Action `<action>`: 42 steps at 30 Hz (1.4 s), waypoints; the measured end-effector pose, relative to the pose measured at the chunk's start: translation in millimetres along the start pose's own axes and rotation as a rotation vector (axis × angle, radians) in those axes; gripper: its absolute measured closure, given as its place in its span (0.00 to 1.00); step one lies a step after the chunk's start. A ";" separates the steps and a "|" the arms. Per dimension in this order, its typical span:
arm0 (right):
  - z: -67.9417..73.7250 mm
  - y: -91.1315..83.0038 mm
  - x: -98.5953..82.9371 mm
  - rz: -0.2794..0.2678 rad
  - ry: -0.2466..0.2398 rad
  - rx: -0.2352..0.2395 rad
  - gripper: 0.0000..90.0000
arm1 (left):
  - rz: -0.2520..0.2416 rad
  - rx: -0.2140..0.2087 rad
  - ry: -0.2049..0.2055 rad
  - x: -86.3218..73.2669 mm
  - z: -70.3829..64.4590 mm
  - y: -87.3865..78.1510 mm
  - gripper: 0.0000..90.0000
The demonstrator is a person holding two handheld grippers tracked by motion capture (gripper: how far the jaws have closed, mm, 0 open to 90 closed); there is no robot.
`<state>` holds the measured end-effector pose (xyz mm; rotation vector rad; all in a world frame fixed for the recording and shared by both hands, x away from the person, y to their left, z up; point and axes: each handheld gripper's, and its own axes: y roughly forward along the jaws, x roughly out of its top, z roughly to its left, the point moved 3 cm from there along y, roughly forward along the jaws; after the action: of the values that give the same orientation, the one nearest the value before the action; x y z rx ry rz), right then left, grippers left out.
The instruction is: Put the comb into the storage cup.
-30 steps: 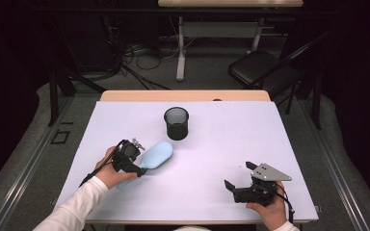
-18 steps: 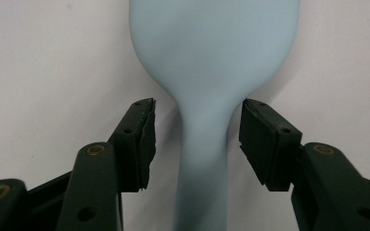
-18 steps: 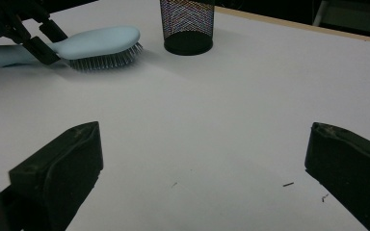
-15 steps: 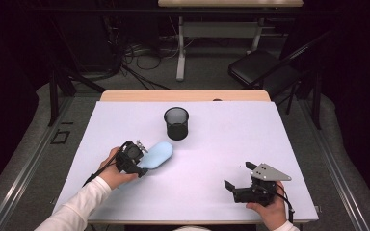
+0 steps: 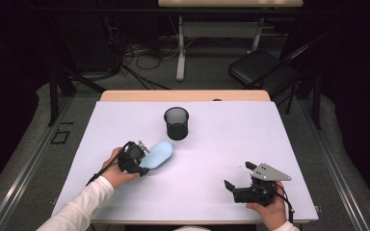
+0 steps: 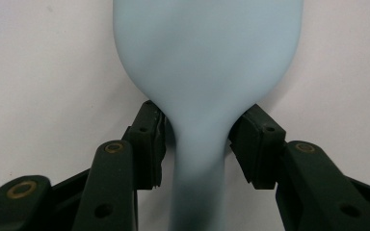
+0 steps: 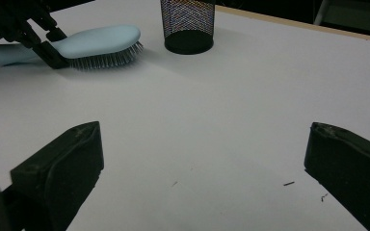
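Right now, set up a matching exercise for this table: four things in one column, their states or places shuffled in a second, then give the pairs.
Things:
1. hairbrush
2. mesh cup
3. left gripper
4. right gripper

States:
A. jaws wide apart, nothing between them
B. stands upright at the table's far middle
C. pale blue, bristles down, gripped at the neck
D. jaws closed on the brush's narrow neck

Pairs: 1-C, 2-B, 3-D, 4-A

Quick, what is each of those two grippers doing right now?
Left gripper: closed on the light blue hairbrush, at its neck.
Right gripper: open, holding nothing, above the table.
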<state>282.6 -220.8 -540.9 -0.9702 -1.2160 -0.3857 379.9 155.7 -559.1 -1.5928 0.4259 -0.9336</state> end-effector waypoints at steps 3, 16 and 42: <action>0.1 0.2 -0.1 0.001 0.001 0.001 0.00 | 0.000 -0.008 -0.001 0.1 0.9 0.1 0.64; 0.4 0.4 -0.2 0.002 0.002 0.002 0.00 | 0.003 -0.033 -0.004 -1.4 2.7 -0.7 0.71; 0.6 0.9 -0.6 0.005 0.006 0.004 0.00 | -0.047 0.000 -0.004 -6.3 0.5 -1.3 0.77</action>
<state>282.8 -220.0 -541.8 -0.9682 -1.2087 -0.3817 376.1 160.8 -559.9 -1.6108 0.3870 -0.9654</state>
